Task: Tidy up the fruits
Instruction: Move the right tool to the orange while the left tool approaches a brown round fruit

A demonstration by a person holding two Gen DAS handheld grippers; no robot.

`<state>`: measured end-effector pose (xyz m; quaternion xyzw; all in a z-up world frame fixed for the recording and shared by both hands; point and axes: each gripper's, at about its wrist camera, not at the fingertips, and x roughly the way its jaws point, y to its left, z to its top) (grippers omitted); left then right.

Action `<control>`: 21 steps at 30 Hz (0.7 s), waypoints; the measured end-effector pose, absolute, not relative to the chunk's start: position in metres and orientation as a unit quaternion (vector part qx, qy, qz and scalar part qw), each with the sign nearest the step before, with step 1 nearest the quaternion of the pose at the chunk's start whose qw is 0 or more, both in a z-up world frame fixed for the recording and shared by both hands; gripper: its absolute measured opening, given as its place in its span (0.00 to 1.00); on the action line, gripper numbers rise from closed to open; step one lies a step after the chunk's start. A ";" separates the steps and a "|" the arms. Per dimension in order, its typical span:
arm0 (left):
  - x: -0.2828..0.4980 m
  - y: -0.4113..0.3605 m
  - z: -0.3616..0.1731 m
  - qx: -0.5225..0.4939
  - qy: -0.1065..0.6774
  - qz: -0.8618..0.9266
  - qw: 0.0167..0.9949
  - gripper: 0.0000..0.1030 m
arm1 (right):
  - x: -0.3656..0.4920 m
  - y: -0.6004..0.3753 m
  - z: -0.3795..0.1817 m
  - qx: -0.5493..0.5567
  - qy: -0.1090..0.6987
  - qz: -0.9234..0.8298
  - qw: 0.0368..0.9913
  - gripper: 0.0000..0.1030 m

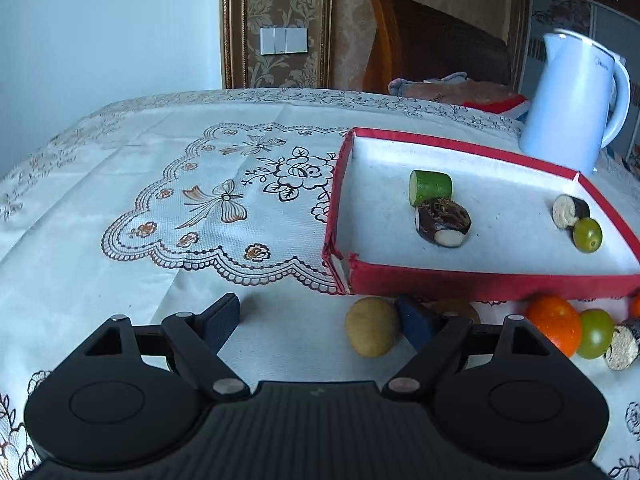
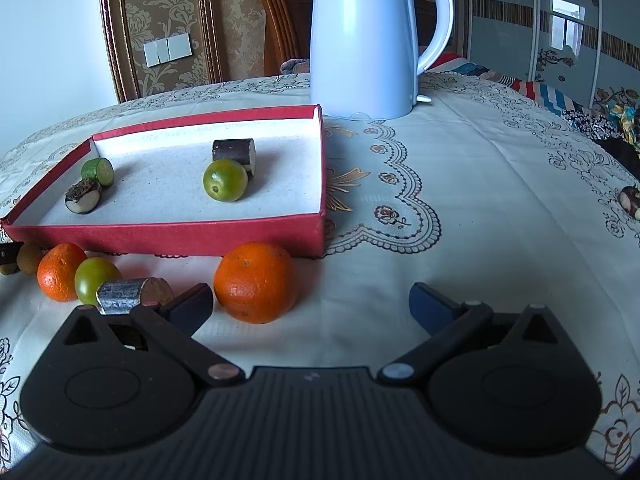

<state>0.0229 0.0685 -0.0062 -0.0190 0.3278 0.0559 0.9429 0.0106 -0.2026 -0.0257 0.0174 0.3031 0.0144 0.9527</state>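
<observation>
Jaws of the left gripper [image 1: 324, 322] and right gripper [image 2: 312, 304] are spread wide, nothing held. Four pieces are counted in the red box [image 2: 168, 236]; two oranges [image 2: 256, 282] are seen outside.

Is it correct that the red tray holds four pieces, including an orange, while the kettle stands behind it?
Not quite. The red tray holds no orange; its round fruit is a green one, as the right wrist view shows. Four pieces, with the kettle behind, is right.

Each gripper [image 1: 320, 324] [image 2: 312, 304] is ribbed black plastic with silver pivot pins and dark-blue pads [image 1: 222, 320].
</observation>
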 end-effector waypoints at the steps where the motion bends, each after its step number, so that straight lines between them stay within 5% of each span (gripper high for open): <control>1: 0.023 0.063 -0.007 -0.002 0.328 0.054 0.943 0.82 | 0.011 -0.201 -0.026 0.013 0.304 0.013 0.952 1.00; 21: 0.021 0.060 -0.007 -0.001 0.321 0.043 0.946 0.81 | 0.015 -0.199 -0.025 0.013 0.303 0.009 0.953 1.00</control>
